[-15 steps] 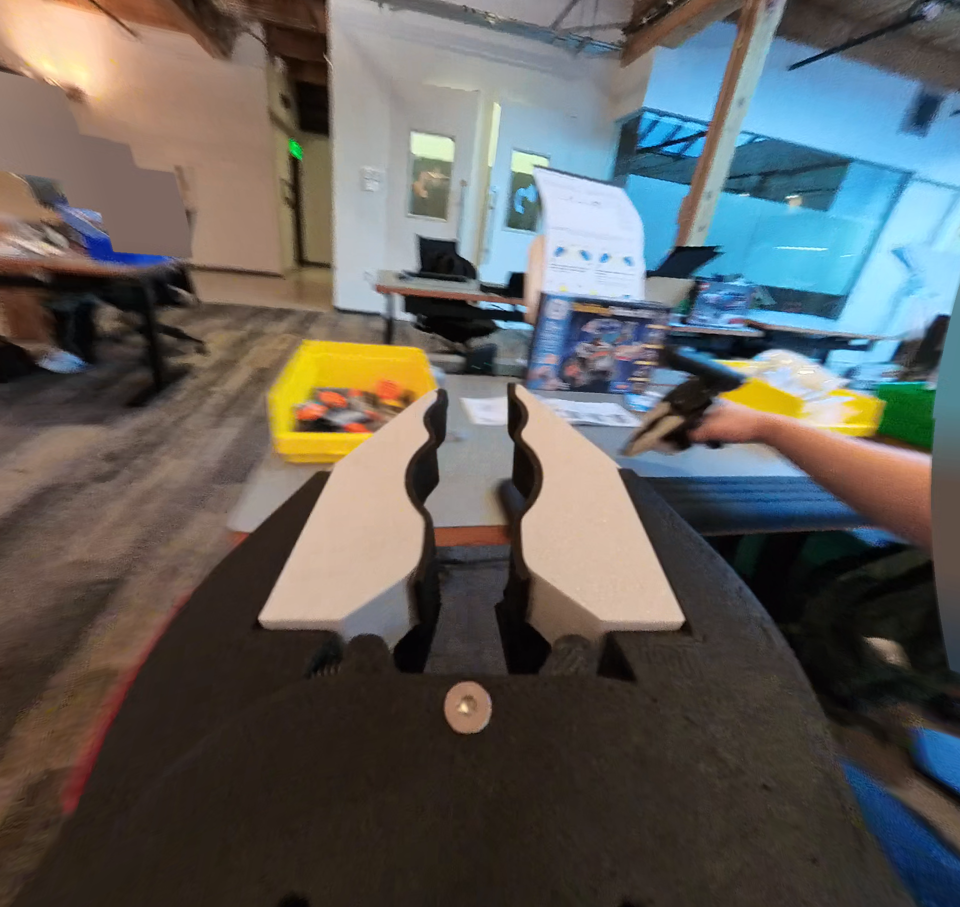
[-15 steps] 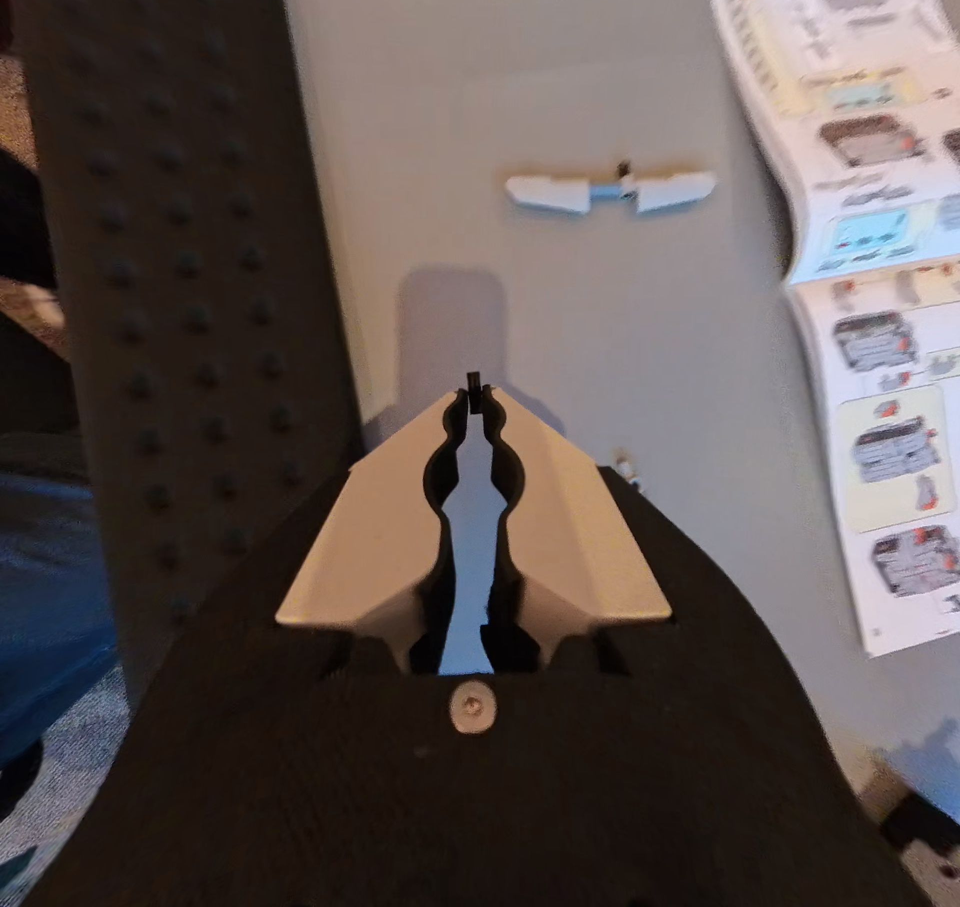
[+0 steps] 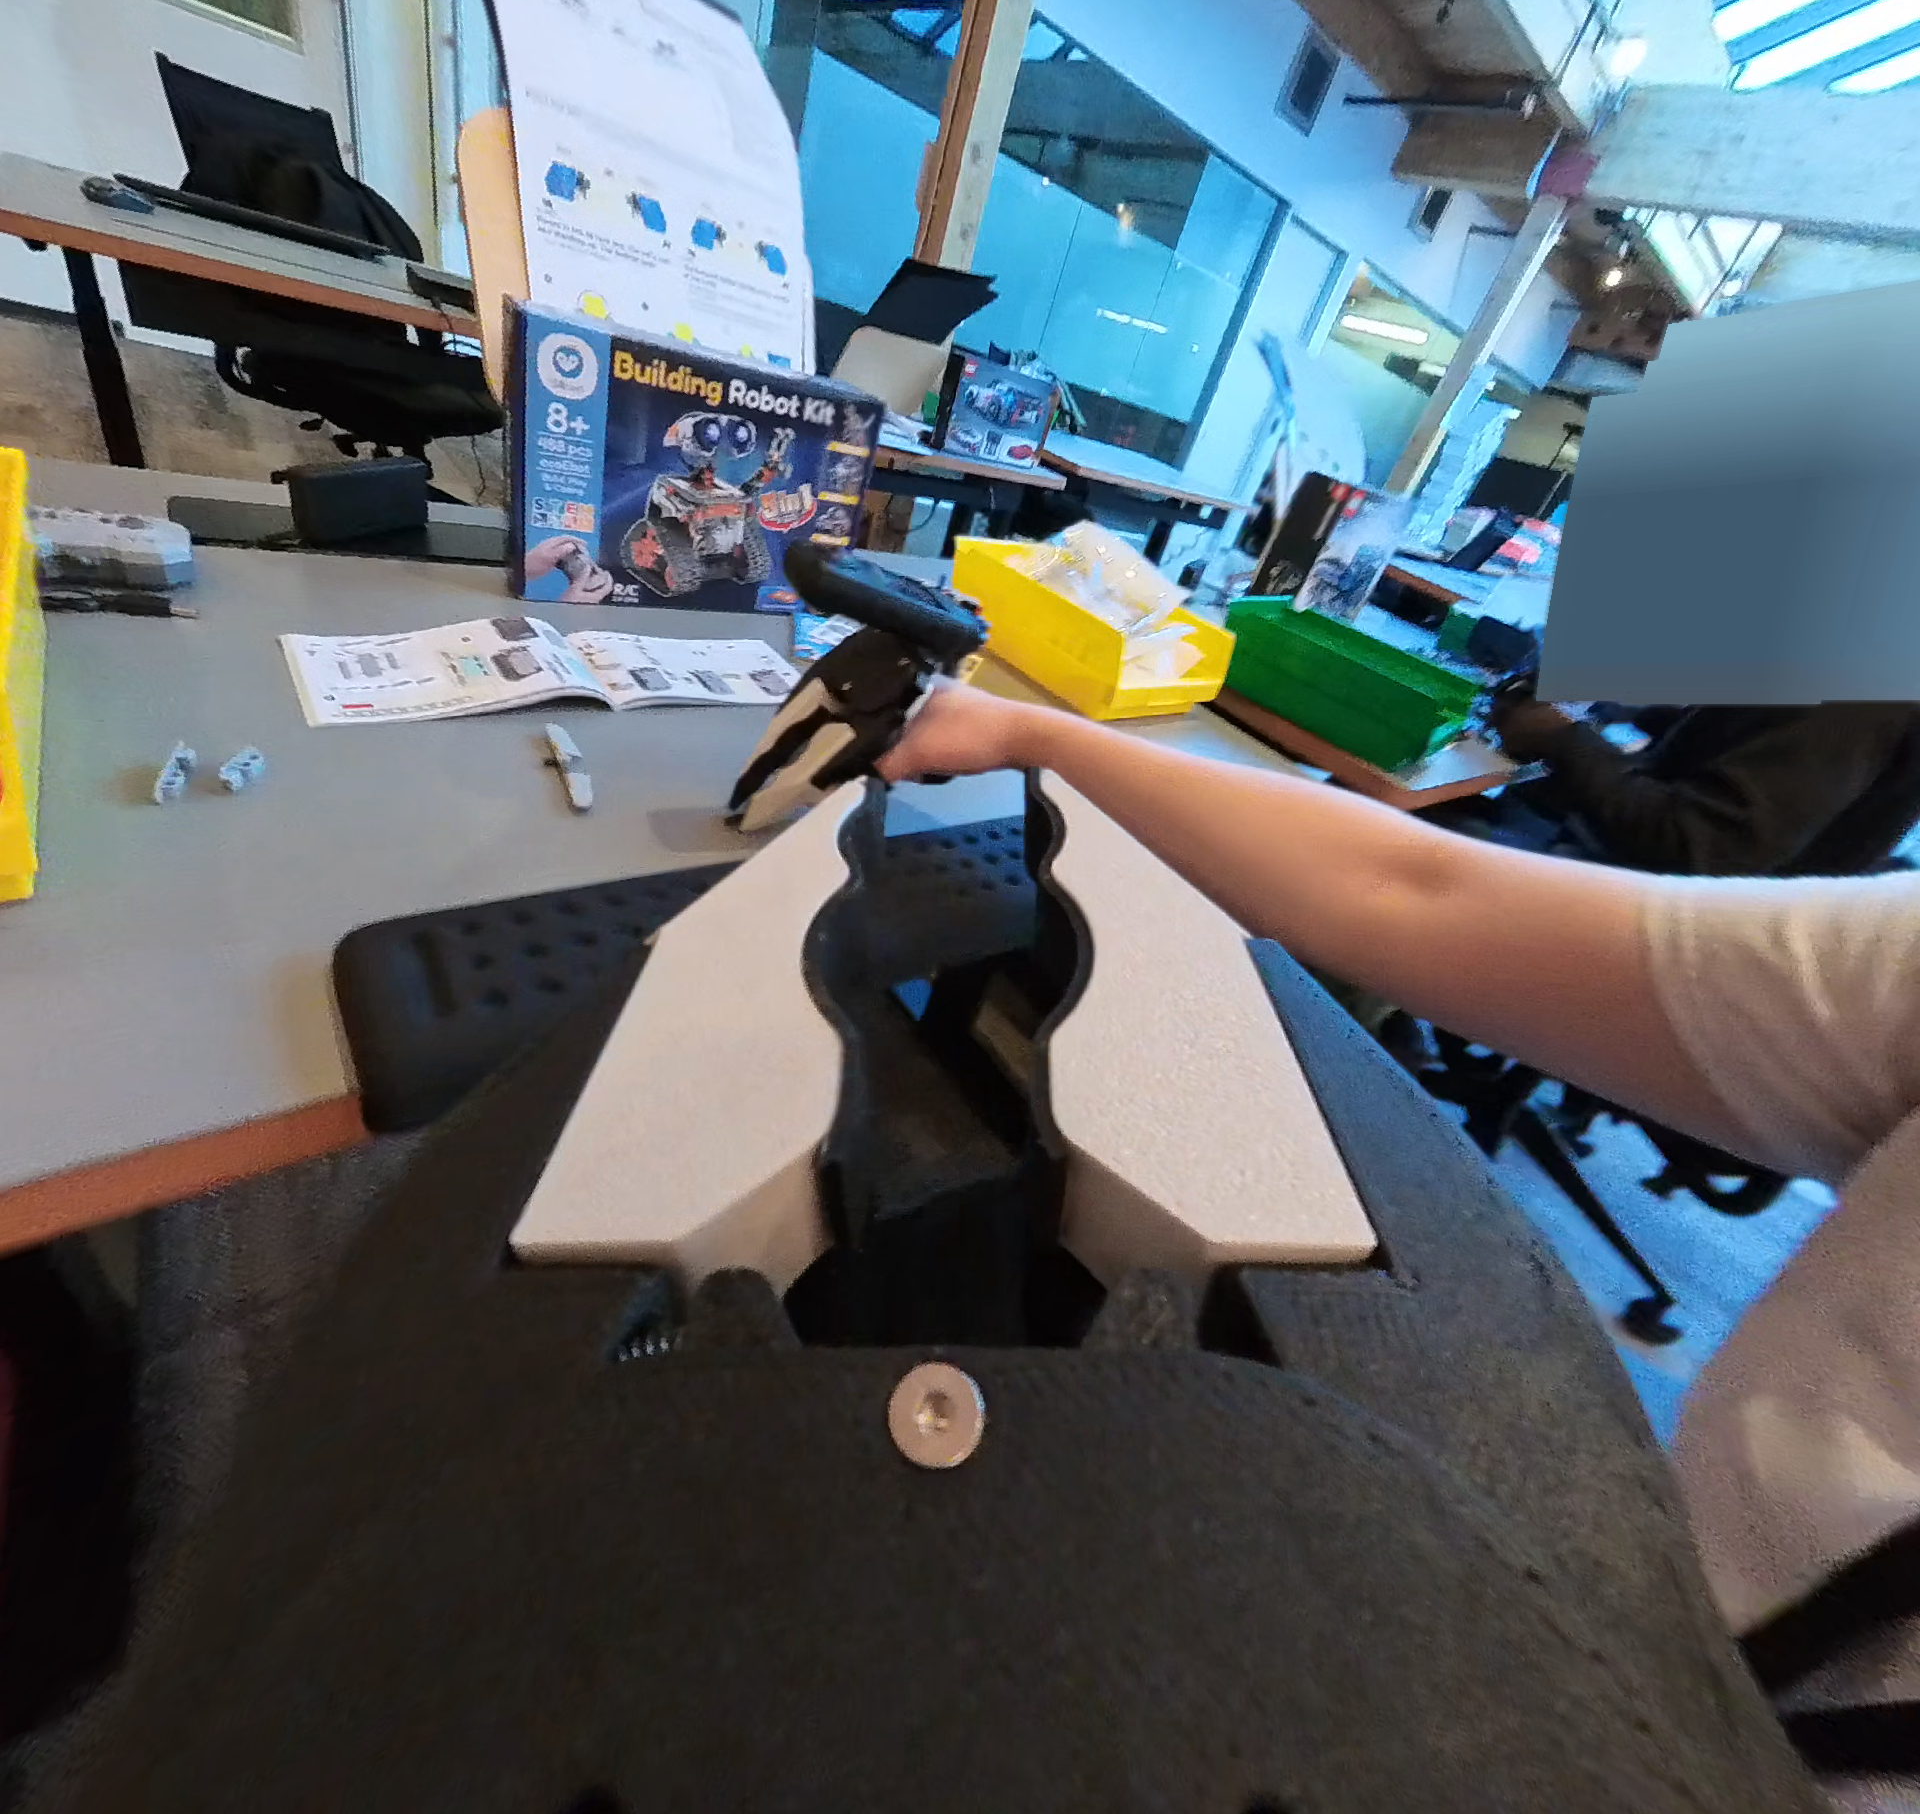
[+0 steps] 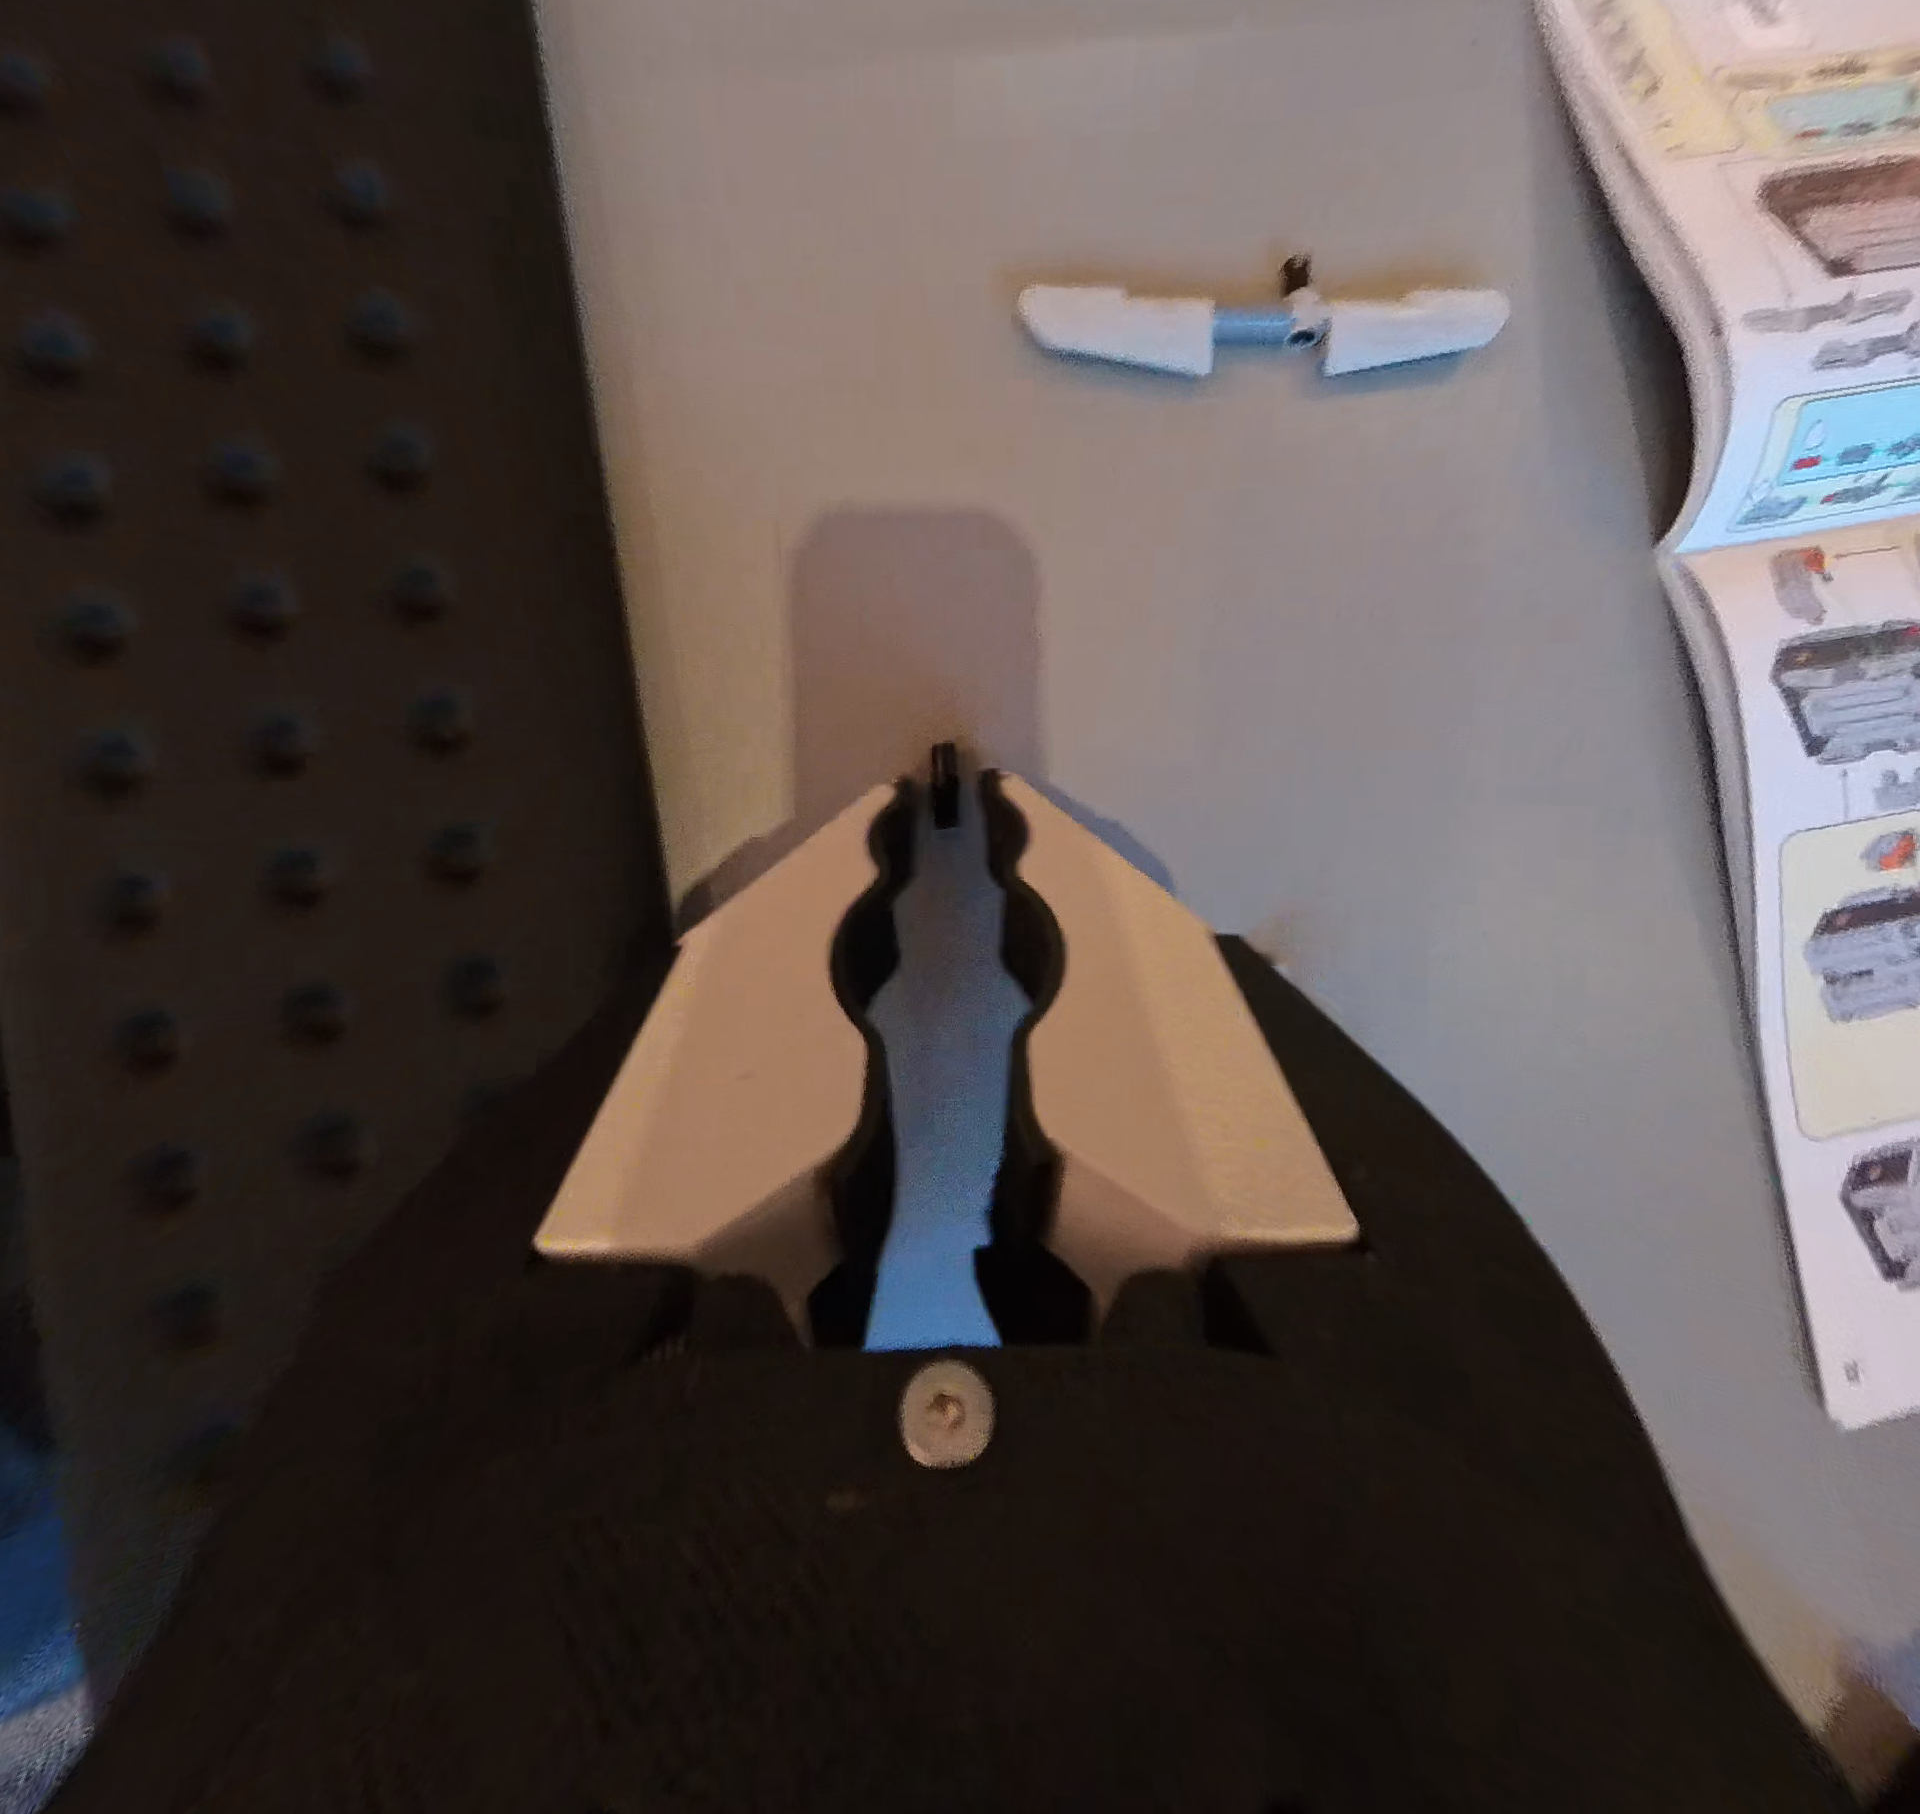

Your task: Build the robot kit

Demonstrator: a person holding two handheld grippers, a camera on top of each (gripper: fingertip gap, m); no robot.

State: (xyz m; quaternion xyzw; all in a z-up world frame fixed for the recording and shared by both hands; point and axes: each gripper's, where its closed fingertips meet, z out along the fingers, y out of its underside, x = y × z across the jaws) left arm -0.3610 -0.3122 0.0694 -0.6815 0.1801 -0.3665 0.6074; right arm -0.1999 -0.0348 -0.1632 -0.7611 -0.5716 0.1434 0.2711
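We hold two grippers over the grey worktop [image 3: 208, 954]. The left gripper [image 3: 951, 808] hangs at the near edge with its jaws parted and nothing between them; beneath it lies one black dimpled mat [image 3: 499, 975]. Through that gap we see our other arm reaching forward with the right gripper [image 3: 764, 798], its tips down near the worktop.

In the right wrist view, the right gripper [image 4: 940, 782] has its jaws drawn nearly together on one small black pin [image 4: 942, 782], pinched at the very tips. Ahead of it lies one assembled piece [image 4: 1262, 330]: two white wing-shaped panels joined by one blue-grey connector, with a second dark pin standing up from it. The same piece shows in the left wrist view [image 3: 568, 765].

One open instruction booklet [image 4: 1808, 621] lies to the right of the piece. Farther left on the worktop in the left wrist view we count two small grey bricks [image 3: 208, 769] side by side. One kit box [image 3: 691, 476] stands upright behind the booklet. We count two yellow bins: one [image 3: 1091, 642] beyond the right gripper, holding clear bags, and one [image 3: 16, 684] cut off at the left edge. One green bin [image 3: 1340, 678] sits beside the first yellow one.
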